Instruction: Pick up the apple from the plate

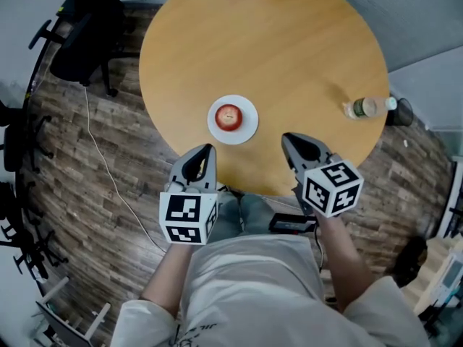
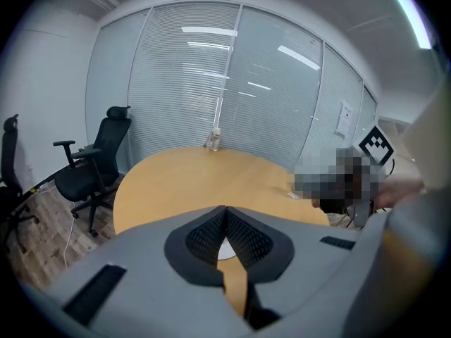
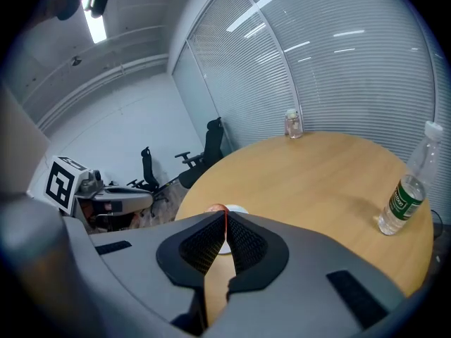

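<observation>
Nearest me, both tongs hang over my lap at the near edge of the round wooden table (image 1: 275, 42). The left gripper (image 1: 206, 150) is clenched, its ribbed pads meeting at the tips with nothing caught between them. The right gripper (image 1: 289, 137) is also pressed together at the tips and empty. Each points forward and somewhat down toward the tabletop.

Just beyond them, between the two noses and a little closer to the left one, sits the white plate (image 1: 249, 125) with the red apple (image 1: 228, 116) resting in its middle. Neither gripper touches plate or fruit. In the right gripper view a sliver of red and the plate's white rim peek over the closed jaw tips, so that tool is roughly lined up on the target.

Further right, near the table's edge, is a clear water bottle (image 1: 369, 107) with a green label, well apart from the plate. At the far edge stands a small glass jar (image 3: 292, 124). Off to the left, on the plank floor, is a black office chair (image 1: 90, 27).

By my reckoning the pick has not begun. The apple lies untouched on its plate. I judge what remains is to spread one pair of jaws, bring it around the apple, squeeze and lift clear.
</observation>
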Demonstrator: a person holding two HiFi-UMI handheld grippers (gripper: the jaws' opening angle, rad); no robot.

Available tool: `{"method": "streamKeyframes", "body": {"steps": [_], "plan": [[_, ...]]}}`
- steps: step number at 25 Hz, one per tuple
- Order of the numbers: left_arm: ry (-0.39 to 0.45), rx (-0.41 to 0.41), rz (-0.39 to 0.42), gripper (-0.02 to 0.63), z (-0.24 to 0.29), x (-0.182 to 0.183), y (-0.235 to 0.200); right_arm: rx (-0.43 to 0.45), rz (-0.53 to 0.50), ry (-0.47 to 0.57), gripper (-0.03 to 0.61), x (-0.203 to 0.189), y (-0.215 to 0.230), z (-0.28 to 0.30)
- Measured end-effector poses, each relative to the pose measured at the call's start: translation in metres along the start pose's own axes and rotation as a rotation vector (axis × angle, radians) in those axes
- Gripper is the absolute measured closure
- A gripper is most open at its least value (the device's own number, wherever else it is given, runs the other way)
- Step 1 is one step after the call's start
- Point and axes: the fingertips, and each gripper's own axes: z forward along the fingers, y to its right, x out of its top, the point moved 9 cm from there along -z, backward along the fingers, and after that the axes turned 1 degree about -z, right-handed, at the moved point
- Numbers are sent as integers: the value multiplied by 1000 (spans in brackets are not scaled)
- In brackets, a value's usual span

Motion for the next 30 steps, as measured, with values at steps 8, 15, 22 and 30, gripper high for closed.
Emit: {"method": "streamKeyframes", "body": {"steps": [8,15,22,30], "plan": [[8,-28,24,611,22,-7,-2,8,7,-28,547,-14,-1,13],[-49,-16,38,611,45,-21,-4,10,9,-53,548,-24,0,22],[-77,7,67,604,71,-28,-10,14,32,-63,547,-29,6,33],[-131,-36,52,395,94,-37,-12,16,52,-80,546,-37,11,40]]}}
